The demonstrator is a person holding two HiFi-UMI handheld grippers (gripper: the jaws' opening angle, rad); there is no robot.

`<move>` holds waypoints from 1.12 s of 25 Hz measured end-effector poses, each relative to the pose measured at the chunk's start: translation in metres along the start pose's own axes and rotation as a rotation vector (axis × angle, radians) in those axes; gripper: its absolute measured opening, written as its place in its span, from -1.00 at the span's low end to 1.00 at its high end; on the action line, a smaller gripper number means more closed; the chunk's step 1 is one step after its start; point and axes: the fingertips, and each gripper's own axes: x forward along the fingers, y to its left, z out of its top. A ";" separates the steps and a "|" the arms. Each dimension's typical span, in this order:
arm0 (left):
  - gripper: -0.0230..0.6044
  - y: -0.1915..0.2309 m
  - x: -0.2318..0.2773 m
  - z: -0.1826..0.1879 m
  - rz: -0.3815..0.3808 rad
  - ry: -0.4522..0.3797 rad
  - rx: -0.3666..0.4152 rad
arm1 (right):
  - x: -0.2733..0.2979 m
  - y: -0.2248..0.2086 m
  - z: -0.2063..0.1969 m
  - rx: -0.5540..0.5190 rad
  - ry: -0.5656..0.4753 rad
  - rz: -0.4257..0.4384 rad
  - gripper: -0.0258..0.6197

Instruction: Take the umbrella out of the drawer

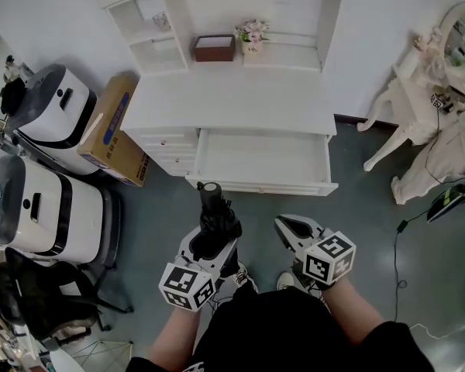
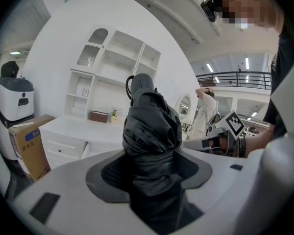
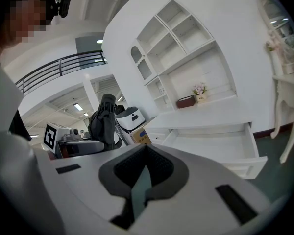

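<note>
gripping a folded black umbrella [image 2: 152, 131], the left gripper [image 2: 149, 173] had its jaws closed on the lower part of the bundled fabric, which filled the whole gap between the dark pads. the umbrella stood roughly upright out of the jaws, its stubby handle uppermost. in the head view it sat low in the centre of the frame, just in front of the person's body, apart from the drawer [image 1: 256, 186] and fully outside it. the drawer stood pulled open below the white desk [image 1: 232, 103] in the middle of the frame, and its visible floor showed nothing inside.

the right gripper [image 3: 143, 173] was to the right of the umbrella in the head view, not touching it. its jaws were drawn together, with only a thin slit between the pads and nothing held.

handling, as a judgement: the umbrella looked light and compact. it was likely stiff along the hidden shaft, but soft and slick on the outside, since the fabric lay in loose shiny folds. a hold on fabric alone could let the wrap slide over the ribs beneath. the sounder places to hold appeared to be the tightly wrapped waist of the bundle, where the jaws sat, or the hard handle at the top. firm, even pressure seemed advisable, with the umbrella kept near upright so that it would not slip through the pads.
</note>
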 end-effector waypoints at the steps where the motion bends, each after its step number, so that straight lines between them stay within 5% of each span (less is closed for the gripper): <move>1: -0.10 -0.009 0.001 -0.001 0.000 0.000 -0.002 | -0.008 -0.003 -0.001 -0.001 0.000 0.004 -0.92; 16: -0.10 -0.095 0.006 -0.038 0.046 0.015 -0.034 | -0.078 -0.030 -0.029 -0.014 0.031 0.063 -0.92; 28: -0.10 -0.120 0.001 -0.039 0.064 -0.001 -0.027 | -0.095 -0.025 -0.022 -0.050 0.020 0.102 -0.92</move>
